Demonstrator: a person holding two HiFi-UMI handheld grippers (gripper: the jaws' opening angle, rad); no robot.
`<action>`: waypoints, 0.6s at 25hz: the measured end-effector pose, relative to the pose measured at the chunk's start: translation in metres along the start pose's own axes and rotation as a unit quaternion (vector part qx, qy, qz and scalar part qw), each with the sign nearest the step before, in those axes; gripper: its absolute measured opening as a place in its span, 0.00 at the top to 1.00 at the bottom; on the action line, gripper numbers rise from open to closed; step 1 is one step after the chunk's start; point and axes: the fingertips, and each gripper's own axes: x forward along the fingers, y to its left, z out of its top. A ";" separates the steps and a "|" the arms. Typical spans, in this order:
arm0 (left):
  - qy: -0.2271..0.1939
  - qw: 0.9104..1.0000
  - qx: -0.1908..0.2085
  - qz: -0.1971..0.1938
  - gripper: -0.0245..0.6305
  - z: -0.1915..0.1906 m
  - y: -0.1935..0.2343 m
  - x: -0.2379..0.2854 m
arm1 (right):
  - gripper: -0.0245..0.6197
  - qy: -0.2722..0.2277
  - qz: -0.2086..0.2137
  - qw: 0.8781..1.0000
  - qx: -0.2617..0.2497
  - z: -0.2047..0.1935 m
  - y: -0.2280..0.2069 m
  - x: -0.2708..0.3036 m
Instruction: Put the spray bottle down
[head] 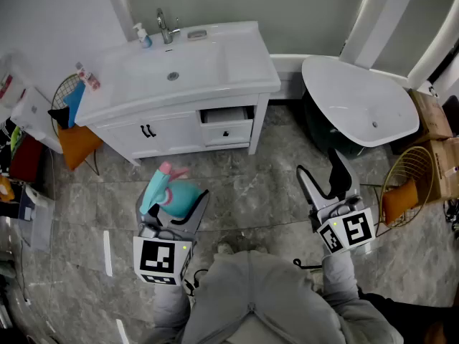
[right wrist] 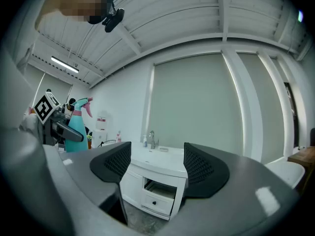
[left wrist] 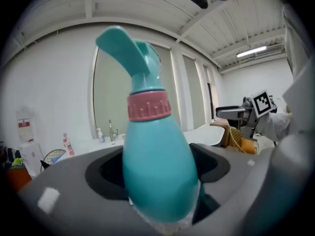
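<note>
A teal spray bottle with a pink collar and trigger stands upright between the jaws of my left gripper, which is shut on it over the grey tiled floor. The left gripper view is filled by the spray bottle, its nozzle head up at the top. My right gripper is open and holds nothing, level with the left one, in front of the bathtub. From the right gripper view the spray bottle shows at the far left, and the right gripper frames the vanity.
A white vanity with a sink, a tap and a part-open drawer stands ahead. A white bathtub is at the right, with a wire basket and cardboard boxes beside it. Another wire basket with cloths sits left of the vanity.
</note>
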 end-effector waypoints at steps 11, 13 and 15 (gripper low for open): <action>-0.001 1.000 0.002 0.005 0.30 0.000 0.002 -0.002 | 0.44 0.000 0.002 1.000 -0.003 0.001 0.001 0.001; -0.001 1.000 0.001 0.005 0.30 0.000 0.002 -0.001 | 0.44 0.000 0.004 1.000 -0.003 0.001 0.001 0.003; -0.001 1.000 0.001 0.005 0.30 0.001 0.003 -0.001 | 0.44 0.000 0.004 1.000 -0.003 0.001 0.001 0.003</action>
